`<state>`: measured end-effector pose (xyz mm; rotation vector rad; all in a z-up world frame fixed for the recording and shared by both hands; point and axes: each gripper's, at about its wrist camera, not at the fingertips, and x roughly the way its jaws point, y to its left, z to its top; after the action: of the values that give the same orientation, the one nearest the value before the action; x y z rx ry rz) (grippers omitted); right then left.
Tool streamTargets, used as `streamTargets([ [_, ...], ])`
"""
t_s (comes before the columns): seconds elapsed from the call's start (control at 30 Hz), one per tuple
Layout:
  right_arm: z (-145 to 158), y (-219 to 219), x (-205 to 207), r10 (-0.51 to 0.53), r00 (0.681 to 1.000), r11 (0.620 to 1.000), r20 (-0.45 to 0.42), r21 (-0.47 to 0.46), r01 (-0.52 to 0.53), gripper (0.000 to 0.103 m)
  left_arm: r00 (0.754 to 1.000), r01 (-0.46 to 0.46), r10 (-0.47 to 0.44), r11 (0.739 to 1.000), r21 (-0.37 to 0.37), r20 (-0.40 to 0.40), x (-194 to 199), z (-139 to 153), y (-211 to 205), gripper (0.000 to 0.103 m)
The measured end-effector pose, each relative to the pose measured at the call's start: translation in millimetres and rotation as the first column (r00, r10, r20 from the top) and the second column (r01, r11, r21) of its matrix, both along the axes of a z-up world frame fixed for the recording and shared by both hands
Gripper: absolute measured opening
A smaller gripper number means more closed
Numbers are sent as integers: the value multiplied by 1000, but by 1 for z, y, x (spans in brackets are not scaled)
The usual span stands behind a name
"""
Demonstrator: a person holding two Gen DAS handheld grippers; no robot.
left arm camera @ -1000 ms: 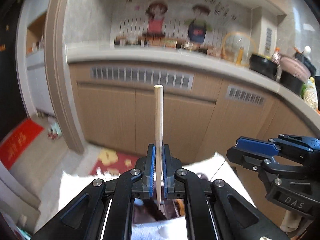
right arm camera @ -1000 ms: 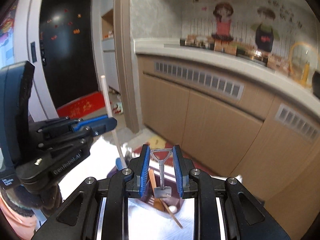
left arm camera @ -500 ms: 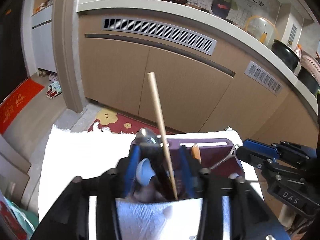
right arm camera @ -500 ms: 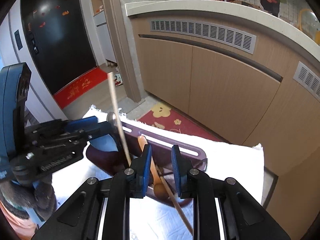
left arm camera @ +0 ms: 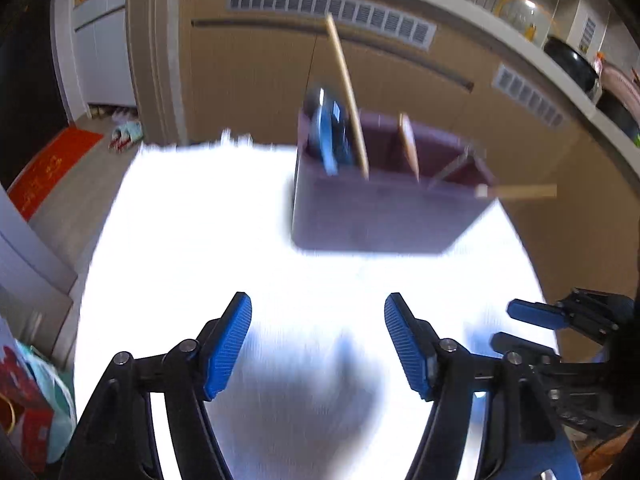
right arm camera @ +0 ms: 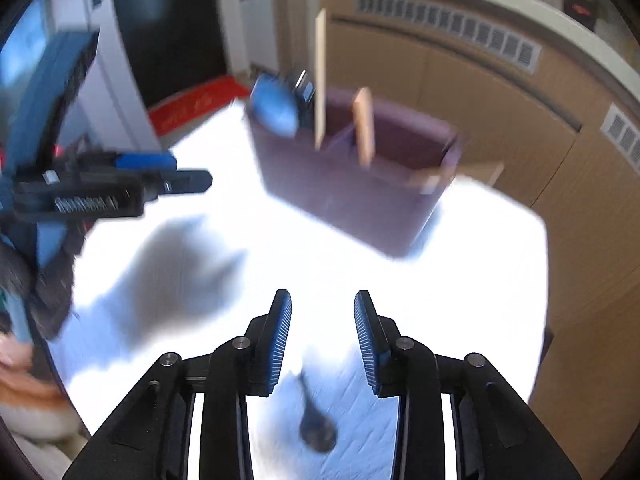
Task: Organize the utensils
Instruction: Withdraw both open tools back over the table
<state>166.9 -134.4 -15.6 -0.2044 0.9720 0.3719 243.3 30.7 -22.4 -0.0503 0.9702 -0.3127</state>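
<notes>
A purple utensil holder stands on the white cloth. In it are a long wooden stick, a blue spoon and a wooden handle. Another wooden stick pokes out of its right side. My left gripper hangs in front of the holder, its jaws opening with nothing between them. My right gripper is also opening and empty. A dark, blurred, spoon-shaped thing lies on the cloth below it.
Brown kitchen cabinets with vent grilles run behind the table under a pale counter. A red mat lies on the floor at the left. The cloth's right edge drops off toward the cabinets. A person's hand shows at the lower left.
The left gripper let go of the wooden stick, which now stands in the holder, and opened wide. The right gripper no longer holds the metal utensil. Both drew back and down from the holder.
</notes>
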Motion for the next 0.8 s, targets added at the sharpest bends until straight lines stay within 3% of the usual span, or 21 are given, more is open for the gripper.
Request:
streamTargets([
  [0.23, -35, 19, 18, 27, 999, 999, -41, 20, -26, 36, 997, 2, 0, 1000, 25, -77, -39, -30, 10, 69],
  [0.33, -41, 29, 42, 15, 1000, 1000, -24, 25, -15, 44, 997, 3, 1, 999, 38, -83, -51, -33, 19, 72],
  [0.53, -55, 56, 77, 3, 1000, 999, -16, -36, -4, 45, 997, -10, 14, 999, 53, -79, -60, -33, 33, 75],
  [0.63, -54, 55, 69, 20, 999, 999, -31, -48, -22, 45, 996, -14, 18, 999, 47, -92, -60, -37, 38, 76],
  [0.8, -44, 21, 16, 29, 998, 999, -62, -30, -31, 48, 993, -9, 12, 1000, 30, -113, -55, -43, 33, 76],
])
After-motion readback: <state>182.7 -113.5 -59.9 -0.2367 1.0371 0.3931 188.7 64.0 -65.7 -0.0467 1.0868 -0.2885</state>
